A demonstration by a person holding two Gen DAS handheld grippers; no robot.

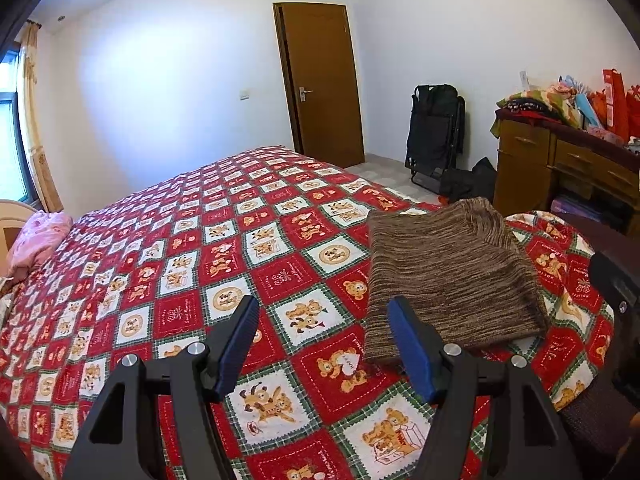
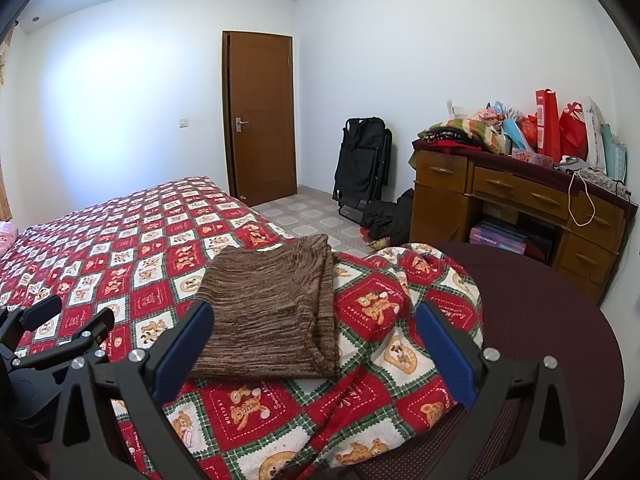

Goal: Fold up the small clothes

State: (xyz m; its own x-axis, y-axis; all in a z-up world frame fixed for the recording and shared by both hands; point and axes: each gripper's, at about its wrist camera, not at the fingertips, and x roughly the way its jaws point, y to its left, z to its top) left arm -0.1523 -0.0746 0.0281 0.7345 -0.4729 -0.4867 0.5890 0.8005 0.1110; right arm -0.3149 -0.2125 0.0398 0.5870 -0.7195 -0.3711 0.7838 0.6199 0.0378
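Left wrist view looks across a bed covered by a red teddy-bear quilt [image 1: 224,240], with the left gripper [image 1: 324,320] hovering low over it, jaws spread wide and holding nothing. A brown knitted garment [image 1: 452,272], folded into a neat rectangle, lies flat on the quilt near the bed's right edge; the gripper's right blue pad [image 1: 412,348] sits just at its near left corner. From the right wrist view, the right gripper [image 2: 316,328] also has its jaws spread and empty, with the same garment [image 2: 272,308] lying between and beyond its fingers, beside a rumpled bulge of quilt [image 2: 400,304]. Far off stand a closed brown door [image 2: 260,116], a black folded chair [image 2: 364,164] and a cluttered wooden desk [image 2: 516,196].
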